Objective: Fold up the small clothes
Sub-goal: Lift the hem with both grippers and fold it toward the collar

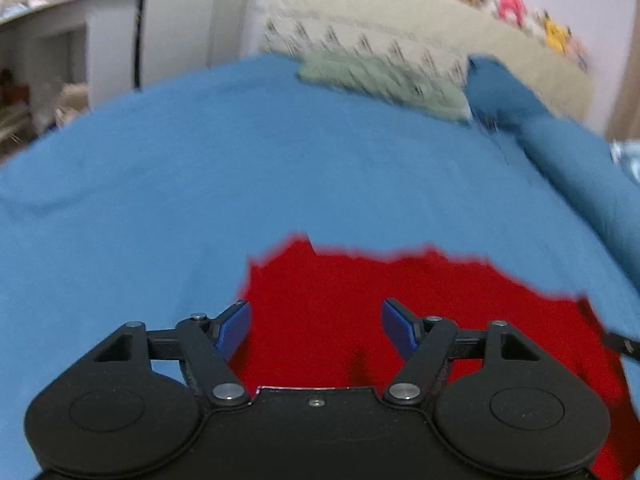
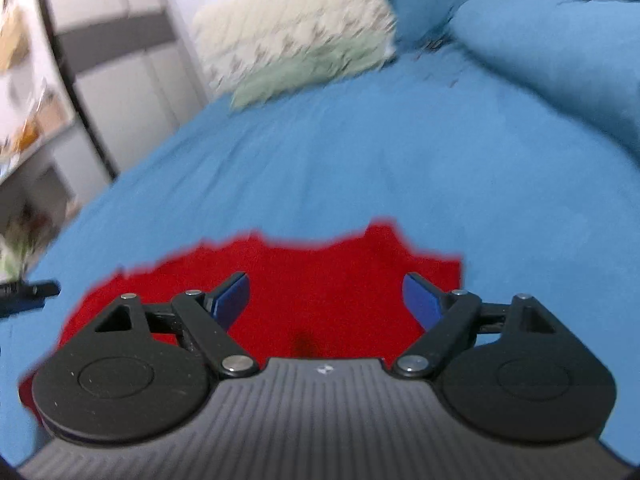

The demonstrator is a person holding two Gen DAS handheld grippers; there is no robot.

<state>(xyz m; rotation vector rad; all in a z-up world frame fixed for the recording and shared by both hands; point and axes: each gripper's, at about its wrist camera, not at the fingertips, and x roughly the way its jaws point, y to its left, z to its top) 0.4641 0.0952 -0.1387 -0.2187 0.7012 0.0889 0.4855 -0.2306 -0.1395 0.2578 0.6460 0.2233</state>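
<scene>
A small red garment (image 1: 360,300) lies flat on the blue bedsheet (image 1: 200,160), its far edge ragged. My left gripper (image 1: 316,326) hovers over the garment's left part with its blue pads (image 1: 234,328) spread wide and nothing between them. In the right wrist view the same red garment (image 2: 320,280) lies under my right gripper (image 2: 328,300), which is open too, its blue pads (image 2: 422,300) apart above the cloth. A tip of the left gripper's frame (image 2: 28,290) pokes in at the left edge of that view.
At the head of the bed lie a pale patterned pillow (image 1: 380,76) and a blue pillow or rolled cover (image 1: 560,148). A cream sofa with soft toys (image 1: 512,4) stands beyond. White shelving (image 1: 60,40) and a wardrobe (image 2: 120,60) are to the left.
</scene>
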